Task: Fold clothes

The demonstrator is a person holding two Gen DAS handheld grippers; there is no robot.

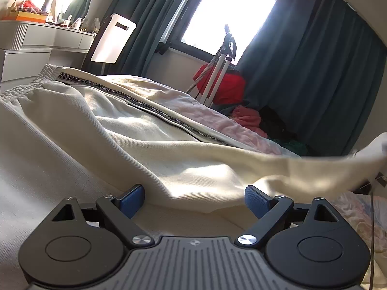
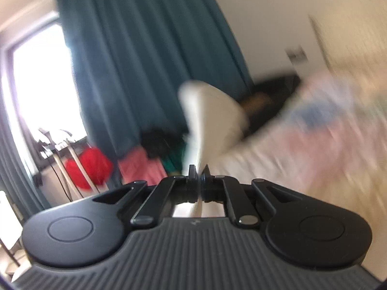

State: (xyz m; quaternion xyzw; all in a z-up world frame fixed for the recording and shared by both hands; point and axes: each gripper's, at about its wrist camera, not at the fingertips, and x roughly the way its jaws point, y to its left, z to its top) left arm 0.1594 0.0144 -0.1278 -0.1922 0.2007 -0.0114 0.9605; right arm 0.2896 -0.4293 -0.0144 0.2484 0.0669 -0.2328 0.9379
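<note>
Cream trousers point(image 1: 135, 130) sprawl across the bed at frame centre — right tool point(image 2: 199, 170) clamped on 1 leg end, left tool point(image 1: 194, 199) wide open, empty — thin pinch may slip.

A bed point(image 1: 358, 207) covered by a pale sheet with faint pink and blue print. Cream trousers point(image 1: 135, 130) lie spread across it, elastic waistband at the far left, a black lettered stripe running along one leg. One trouser end lifts off the sheet at the right.
</note>
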